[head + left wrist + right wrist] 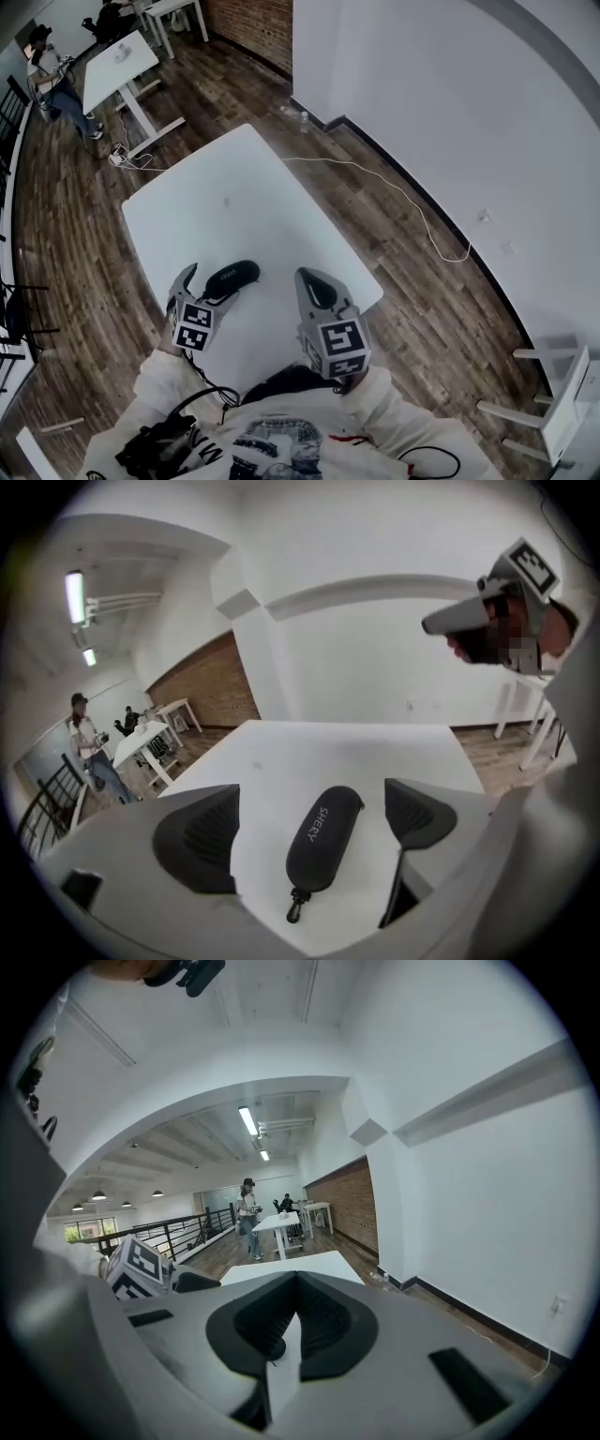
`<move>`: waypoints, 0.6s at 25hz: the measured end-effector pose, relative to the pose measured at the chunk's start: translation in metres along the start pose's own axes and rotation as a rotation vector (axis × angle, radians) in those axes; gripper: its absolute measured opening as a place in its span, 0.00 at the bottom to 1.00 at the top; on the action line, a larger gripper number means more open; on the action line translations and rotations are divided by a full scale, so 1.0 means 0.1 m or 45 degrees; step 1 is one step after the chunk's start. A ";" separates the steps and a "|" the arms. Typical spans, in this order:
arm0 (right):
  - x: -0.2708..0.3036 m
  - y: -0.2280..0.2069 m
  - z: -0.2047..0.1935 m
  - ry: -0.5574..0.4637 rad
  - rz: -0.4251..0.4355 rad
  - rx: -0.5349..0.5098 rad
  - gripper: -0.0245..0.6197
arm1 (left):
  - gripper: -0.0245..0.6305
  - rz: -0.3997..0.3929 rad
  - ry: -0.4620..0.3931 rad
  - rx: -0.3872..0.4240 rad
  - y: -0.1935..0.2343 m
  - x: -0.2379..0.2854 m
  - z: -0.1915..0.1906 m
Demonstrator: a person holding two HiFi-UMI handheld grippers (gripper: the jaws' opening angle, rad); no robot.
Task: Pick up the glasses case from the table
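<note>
A dark wooden floor (412, 309) is seen all round, bounded on the right by a white wall (450, 112) and at the far end by a brick wall (253, 28), with a thin white cable (394, 184) laid across the boards on the right and a small bottle (303, 120) stood at the foot of the white wall. At the far left a white desk (117, 66) is placed, and a person (52, 80) is seen standing just beside it, near a black railing (11, 108). A white frame (562, 403) is set on the floor at the near right, and strip lights (75, 597) are mounted on the ceiling
</note>
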State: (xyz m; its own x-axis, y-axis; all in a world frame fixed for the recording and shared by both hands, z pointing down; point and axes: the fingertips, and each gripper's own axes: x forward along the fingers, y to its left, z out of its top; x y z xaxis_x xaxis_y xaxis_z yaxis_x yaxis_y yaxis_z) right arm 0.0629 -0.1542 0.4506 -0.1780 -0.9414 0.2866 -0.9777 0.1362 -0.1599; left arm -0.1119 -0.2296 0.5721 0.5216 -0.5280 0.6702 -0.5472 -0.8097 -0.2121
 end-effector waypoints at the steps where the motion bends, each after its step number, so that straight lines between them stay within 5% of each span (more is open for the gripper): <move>1: -0.01 -0.05 -0.01 0.002 -0.014 0.001 0.05 | 0.81 -0.038 0.063 0.041 -0.05 0.12 -0.10; 8: -0.04 -0.37 -0.08 0.030 -0.109 0.018 0.05 | 0.81 -0.288 0.353 0.235 -0.22 0.79 -0.59; 15: -0.07 -0.63 -0.16 0.044 -0.178 0.045 0.05 | 0.81 -0.409 0.604 0.415 -0.38 1.17 -0.93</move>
State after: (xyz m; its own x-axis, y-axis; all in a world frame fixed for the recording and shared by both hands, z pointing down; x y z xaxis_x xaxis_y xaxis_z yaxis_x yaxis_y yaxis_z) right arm 0.1237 -0.1516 0.4742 -0.0446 -0.9390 0.3409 -0.9889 -0.0070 -0.1487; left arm -0.0906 -0.2367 0.7252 0.2402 -0.1372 0.9610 -0.1475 -0.9836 -0.1035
